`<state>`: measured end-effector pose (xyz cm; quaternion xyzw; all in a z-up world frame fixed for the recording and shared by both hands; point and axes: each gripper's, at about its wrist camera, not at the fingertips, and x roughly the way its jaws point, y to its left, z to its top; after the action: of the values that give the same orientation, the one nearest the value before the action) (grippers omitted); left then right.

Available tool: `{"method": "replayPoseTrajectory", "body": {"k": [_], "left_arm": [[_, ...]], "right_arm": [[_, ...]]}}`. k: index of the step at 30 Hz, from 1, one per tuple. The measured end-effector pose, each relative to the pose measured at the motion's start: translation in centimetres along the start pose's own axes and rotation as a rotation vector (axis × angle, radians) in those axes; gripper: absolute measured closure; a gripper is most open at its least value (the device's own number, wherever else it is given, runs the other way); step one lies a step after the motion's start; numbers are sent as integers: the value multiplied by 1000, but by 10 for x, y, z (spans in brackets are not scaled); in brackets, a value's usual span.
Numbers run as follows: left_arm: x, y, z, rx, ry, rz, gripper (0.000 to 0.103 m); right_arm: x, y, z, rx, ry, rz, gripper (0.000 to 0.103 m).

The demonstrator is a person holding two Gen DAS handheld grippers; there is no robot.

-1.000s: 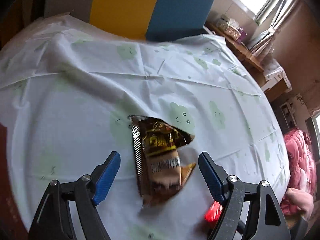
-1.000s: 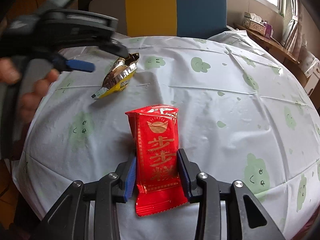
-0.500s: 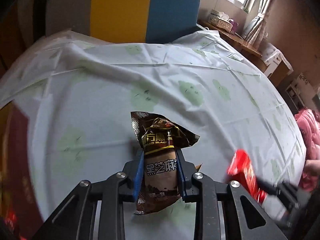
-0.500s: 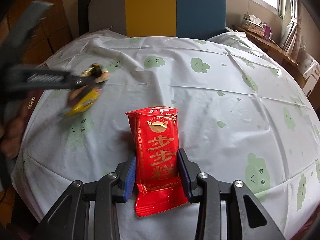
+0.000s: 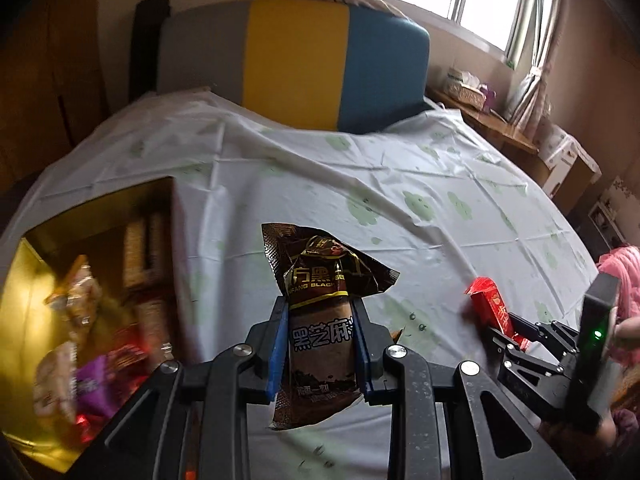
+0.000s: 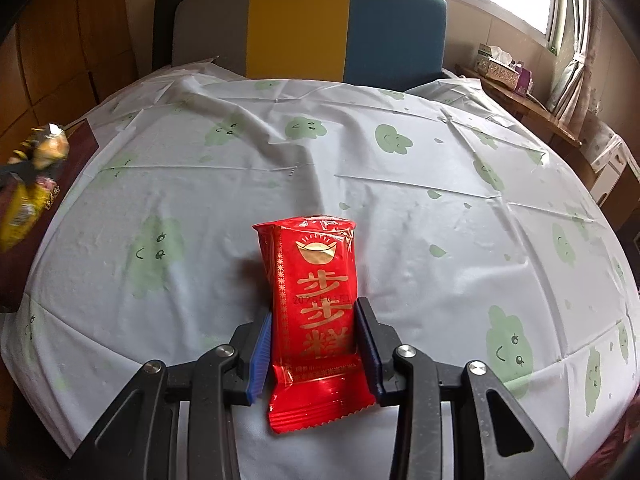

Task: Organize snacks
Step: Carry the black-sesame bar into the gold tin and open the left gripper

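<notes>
In the left wrist view my left gripper [image 5: 320,320] is shut on a brown snack packet [image 5: 320,312], held clear of the white tablecloth [image 5: 440,208]. An open gold-lined box [image 5: 60,320] with several snacks inside lies to its left. In the right wrist view my right gripper [image 6: 313,328] is shut on a red snack packet [image 6: 316,300] just above the cloth. The left wrist view shows that red packet [image 5: 494,312] and the right gripper [image 5: 516,338] at far right. The brown packet [image 6: 36,168] appears blurred at the left edge of the right wrist view, over the box [image 6: 76,148].
A chair [image 6: 344,24] with grey, yellow and blue panels stands behind the table. A wooden side shelf [image 6: 516,96] with tissue boxes runs under the window at the right. A pink garment [image 5: 620,276] shows at the table's right edge.
My left gripper closed on the brown packet, lifted it and swung left toward the open box. The right gripper kept still, holding the red packet.
</notes>
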<state>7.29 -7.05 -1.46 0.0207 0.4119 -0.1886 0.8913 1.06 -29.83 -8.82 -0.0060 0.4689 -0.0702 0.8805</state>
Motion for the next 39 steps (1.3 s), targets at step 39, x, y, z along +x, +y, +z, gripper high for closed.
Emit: {"method": "replayPoseTrajectory", "body": {"k": [39], "left_arm": [[-46, 197, -34, -467, -25, 76, 73]], "right_arm": [[1, 11, -3, 2, -1, -68, 64]]}}
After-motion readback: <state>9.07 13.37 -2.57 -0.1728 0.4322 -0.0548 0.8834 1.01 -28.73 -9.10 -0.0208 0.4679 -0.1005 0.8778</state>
